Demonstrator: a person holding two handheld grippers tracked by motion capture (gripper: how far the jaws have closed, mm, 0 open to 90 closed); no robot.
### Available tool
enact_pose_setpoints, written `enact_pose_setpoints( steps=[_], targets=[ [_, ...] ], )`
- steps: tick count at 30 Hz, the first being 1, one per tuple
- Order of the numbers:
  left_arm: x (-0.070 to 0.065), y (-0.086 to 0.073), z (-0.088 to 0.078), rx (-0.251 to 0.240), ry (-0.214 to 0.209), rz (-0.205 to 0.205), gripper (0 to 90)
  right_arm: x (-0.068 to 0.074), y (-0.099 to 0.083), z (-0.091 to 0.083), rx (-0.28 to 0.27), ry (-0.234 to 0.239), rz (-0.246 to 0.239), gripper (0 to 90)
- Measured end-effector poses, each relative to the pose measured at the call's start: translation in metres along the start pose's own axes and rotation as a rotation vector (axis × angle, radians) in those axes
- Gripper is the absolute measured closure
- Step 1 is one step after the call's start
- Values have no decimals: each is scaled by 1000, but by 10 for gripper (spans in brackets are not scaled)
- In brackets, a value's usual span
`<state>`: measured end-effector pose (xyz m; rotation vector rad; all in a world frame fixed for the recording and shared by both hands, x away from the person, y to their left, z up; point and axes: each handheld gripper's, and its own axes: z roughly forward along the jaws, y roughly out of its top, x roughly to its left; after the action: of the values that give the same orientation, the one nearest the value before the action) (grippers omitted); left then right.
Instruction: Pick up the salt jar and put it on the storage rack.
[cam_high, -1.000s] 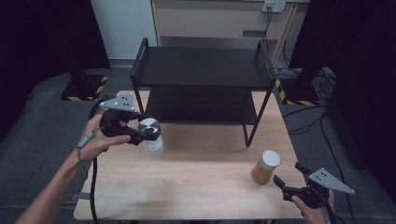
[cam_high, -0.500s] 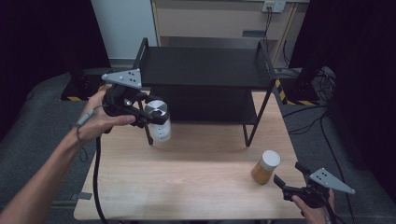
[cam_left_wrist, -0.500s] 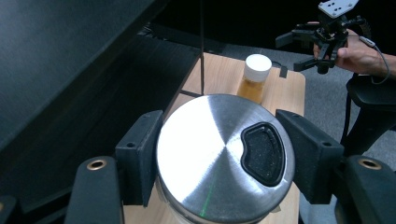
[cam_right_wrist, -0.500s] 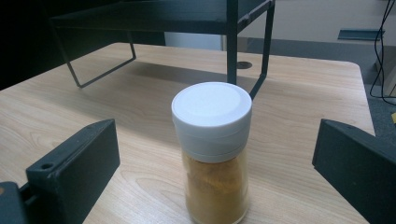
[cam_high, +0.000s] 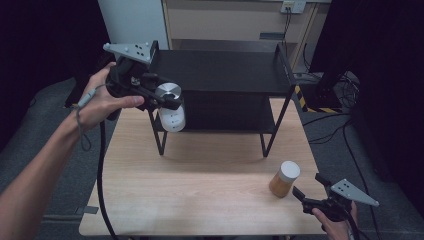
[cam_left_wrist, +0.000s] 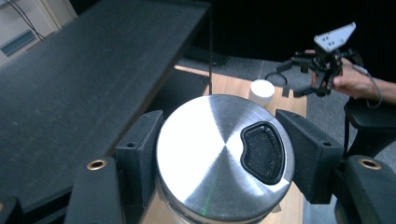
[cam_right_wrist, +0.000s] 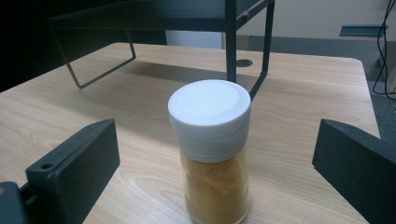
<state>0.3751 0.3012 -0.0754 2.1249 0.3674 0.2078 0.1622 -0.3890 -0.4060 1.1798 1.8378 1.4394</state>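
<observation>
The left gripper (cam_high: 170, 102) clenched a silver-capped jar (cam_high: 171, 114) at the shelf's (cam_high: 220, 70) nine o'clock edge. The right gripper (cam_high: 309, 189), jaws released, flanked the spice jar (cam_high: 284, 178) on the bench (cam_high: 200, 190).

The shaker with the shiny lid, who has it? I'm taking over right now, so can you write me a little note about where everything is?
Left gripper: jaws shut on the metal-lidded shaker, held in the air at the left end of the black shelf rack.
Right gripper: jaws open, not touching anything, pointed at the spice jar.
Spice jar: white cap, orange-brown powder, upright on the wooden table.
Done: shaker picked up.
Left: probably shelve the shaker, then grab the spice jar.
</observation>
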Motion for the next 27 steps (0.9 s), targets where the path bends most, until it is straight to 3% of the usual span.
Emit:
enact_pose_setpoints(
  steps=[6, 13, 21, 27],
  targets=[
    [13, 17, -8, -20, 33, -31, 334, 0, -1, -1, 1, -3, 4, 12],
    [24, 38, -6, -15, 127, -75, 334, 0, -1, 0, 5, 2, 4, 11],
    [44, 61, 5, 30, 208, -113, 334, -1, -1, 0, -1, 9, -2, 10],
    [62, 66, 19, 20, 271, -189, 334, -2, -2, -1, -3, 5, 3, 10]
  ],
)
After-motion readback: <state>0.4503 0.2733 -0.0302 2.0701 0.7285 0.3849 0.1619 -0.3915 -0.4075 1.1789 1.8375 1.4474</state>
